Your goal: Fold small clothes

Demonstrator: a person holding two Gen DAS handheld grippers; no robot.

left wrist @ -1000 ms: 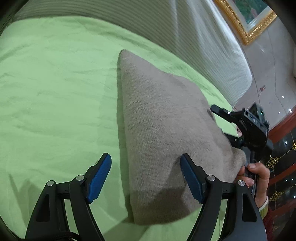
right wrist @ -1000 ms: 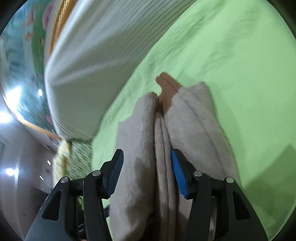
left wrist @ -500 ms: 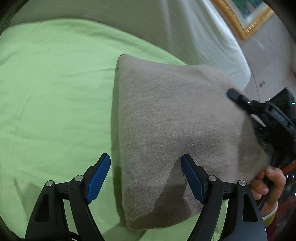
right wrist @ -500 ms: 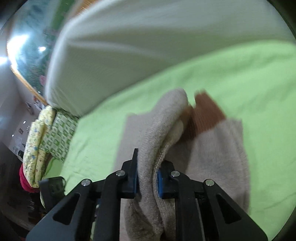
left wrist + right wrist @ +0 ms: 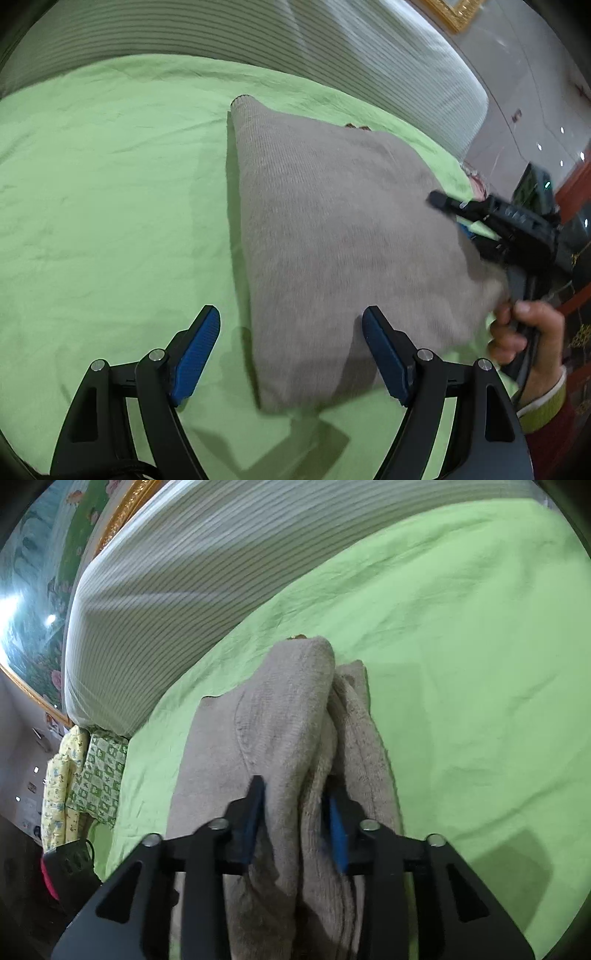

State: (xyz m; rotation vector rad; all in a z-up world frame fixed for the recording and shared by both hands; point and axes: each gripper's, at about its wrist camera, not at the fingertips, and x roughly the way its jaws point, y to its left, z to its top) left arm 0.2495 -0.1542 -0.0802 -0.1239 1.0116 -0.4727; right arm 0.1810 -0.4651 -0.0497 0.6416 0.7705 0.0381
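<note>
the beige knit garment point(image 5: 332, 240) lies folded on the green sheet point(image 5: 110, 203), its right edge lifted. the right gripper point(image 5: 295, 823) straddles a thick bunch of layers; its jaws have just been opening, and whether the pads press i cannot tell. the left gripper point(image 5: 291, 354) hangs wide open, empty, over the near corner. best carry the flap over level and lay it flush. only the right view shows stacked layers; only the left shows the hand point(image 5: 524, 328).

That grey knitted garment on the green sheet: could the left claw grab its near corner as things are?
Probably yes. The left claw stands open right over the near edge of the grey knitted garment, with nothing between them. The right claw, its jaws just opening, has folds at the far side between its pads, well clear.
</note>
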